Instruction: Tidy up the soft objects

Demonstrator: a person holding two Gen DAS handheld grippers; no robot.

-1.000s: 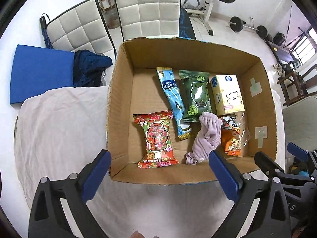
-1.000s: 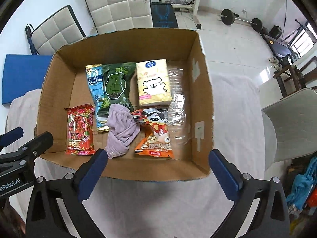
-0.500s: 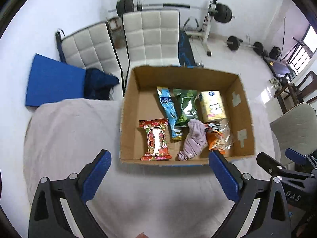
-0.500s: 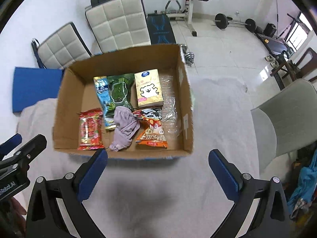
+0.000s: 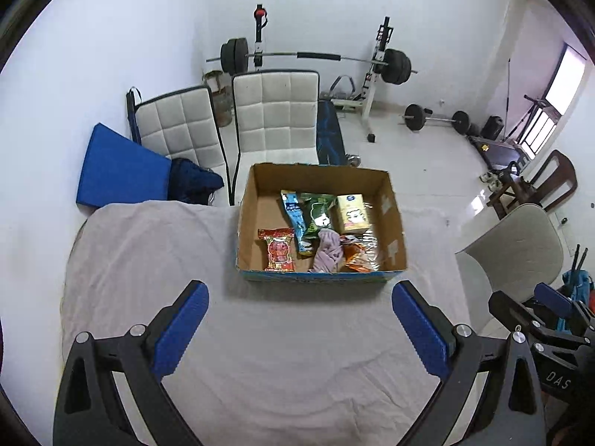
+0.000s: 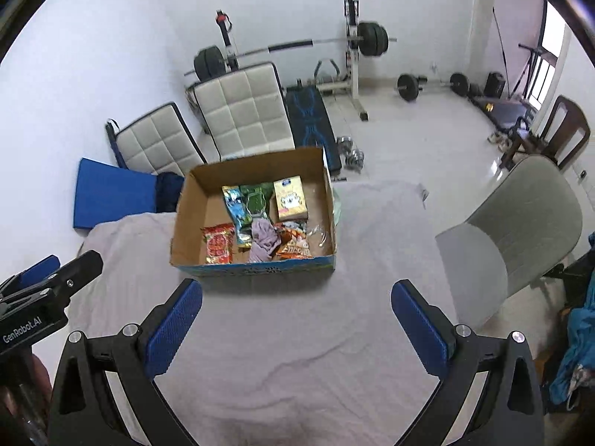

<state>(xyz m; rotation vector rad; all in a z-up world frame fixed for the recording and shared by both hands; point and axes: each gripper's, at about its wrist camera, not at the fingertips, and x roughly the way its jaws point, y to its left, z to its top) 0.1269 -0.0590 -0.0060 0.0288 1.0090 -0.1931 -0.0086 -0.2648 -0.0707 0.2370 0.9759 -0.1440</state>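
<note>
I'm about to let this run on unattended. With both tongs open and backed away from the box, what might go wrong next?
1. The cardboard box sits on a loose, wrinkled sheet; a careless reach might snag the cloth and drag the box.
2. The purple cloth overlaps the green packet and orange packet, so a grab may lift the wrong item.
3. The left tongs and right tongs point at the same box and could collide.

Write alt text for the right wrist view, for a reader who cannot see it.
An open cardboard box of snack packets and a crumpled lilac cloth sits on a cloth-covered table, beyond the right hand-held gripper, whose blue-padded jaws are open and empty. The left hand-held gripper shows at the left edge; chairs and gym weights stand behind.
</note>
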